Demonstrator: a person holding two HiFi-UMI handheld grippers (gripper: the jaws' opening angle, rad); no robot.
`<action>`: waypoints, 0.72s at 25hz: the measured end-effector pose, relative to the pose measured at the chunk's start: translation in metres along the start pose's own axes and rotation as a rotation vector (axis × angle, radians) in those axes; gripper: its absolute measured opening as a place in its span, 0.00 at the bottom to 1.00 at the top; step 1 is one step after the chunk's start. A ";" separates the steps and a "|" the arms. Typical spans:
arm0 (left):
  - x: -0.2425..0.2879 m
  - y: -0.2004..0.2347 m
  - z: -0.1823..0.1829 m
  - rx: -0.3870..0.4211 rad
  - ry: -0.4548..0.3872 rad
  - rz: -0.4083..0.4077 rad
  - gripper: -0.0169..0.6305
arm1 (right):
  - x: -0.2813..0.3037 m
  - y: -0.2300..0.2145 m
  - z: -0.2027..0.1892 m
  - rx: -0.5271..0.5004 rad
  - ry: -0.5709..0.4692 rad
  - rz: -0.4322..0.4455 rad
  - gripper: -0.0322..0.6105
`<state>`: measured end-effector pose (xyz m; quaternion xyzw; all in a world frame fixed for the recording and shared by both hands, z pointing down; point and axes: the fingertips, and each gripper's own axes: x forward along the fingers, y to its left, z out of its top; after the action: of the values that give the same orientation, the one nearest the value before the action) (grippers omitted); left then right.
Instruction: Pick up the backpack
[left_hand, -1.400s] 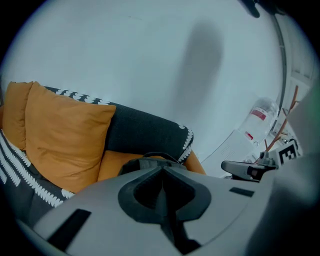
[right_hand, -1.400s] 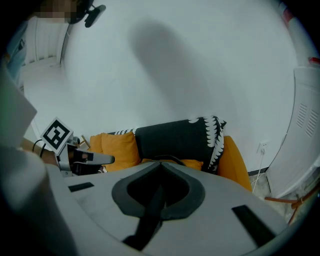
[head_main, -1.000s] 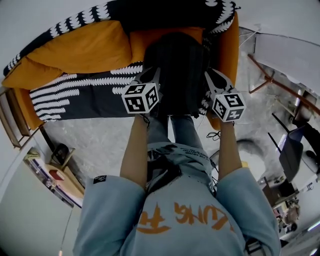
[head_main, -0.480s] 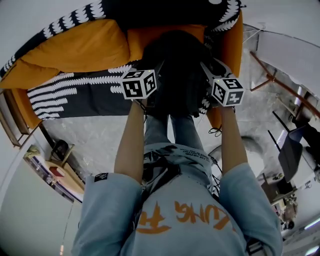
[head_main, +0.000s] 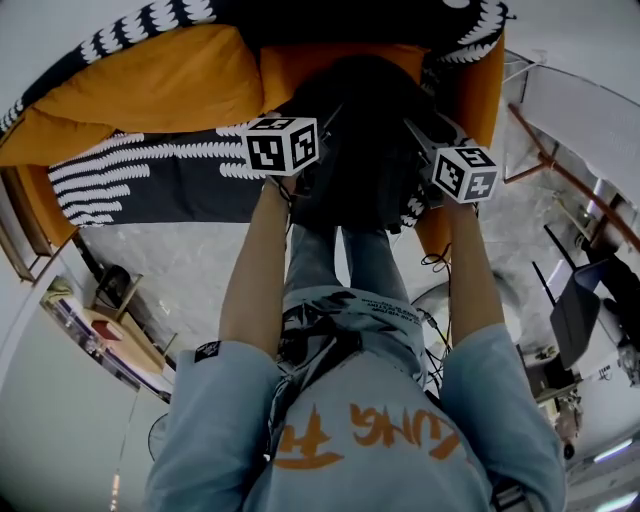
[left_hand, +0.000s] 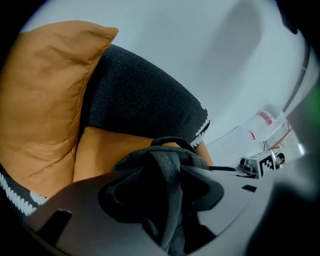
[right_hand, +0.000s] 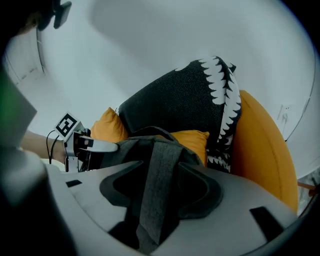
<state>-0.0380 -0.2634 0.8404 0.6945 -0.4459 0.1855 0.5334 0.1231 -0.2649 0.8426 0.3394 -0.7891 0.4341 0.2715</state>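
A dark grey backpack (head_main: 360, 140) stands on the seat of an orange sofa (head_main: 170, 90), against its right arm. My left gripper (head_main: 318, 125) is at the pack's left side and my right gripper (head_main: 420, 130) at its right side. In the left gripper view a grey shoulder strap (left_hand: 169, 200) runs between the jaws of the left gripper (left_hand: 160, 190), which have just been opening and do not press on it. In the right gripper view another strap (right_hand: 157, 175) hangs loose between the jaws of the right gripper (right_hand: 160, 187), which have also just been opening.
A black throw with white leaf print (head_main: 150, 180) covers the sofa seat and back. An orange cushion (left_hand: 45, 100) leans at the left. A low shelf (head_main: 110, 330) stands on the pale floor at the left. Cables (head_main: 432, 265) and metal frame legs (head_main: 560, 180) are at the right.
Both grippers have moved away from my body, farther over the backpack. The backpack stays on the sofa seat.
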 end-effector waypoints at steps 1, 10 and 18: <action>0.003 0.000 0.001 0.009 0.008 -0.007 0.39 | 0.003 0.000 0.000 -0.003 0.005 0.005 0.37; 0.024 -0.001 0.000 0.051 0.071 -0.053 0.33 | 0.024 -0.006 0.007 -0.003 0.047 0.046 0.37; 0.016 -0.017 -0.002 0.078 0.072 -0.093 0.24 | 0.035 0.010 -0.003 0.043 0.096 0.147 0.33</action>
<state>-0.0152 -0.2678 0.8435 0.7275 -0.3863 0.2024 0.5297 0.0941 -0.2693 0.8645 0.2651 -0.7884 0.4857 0.2688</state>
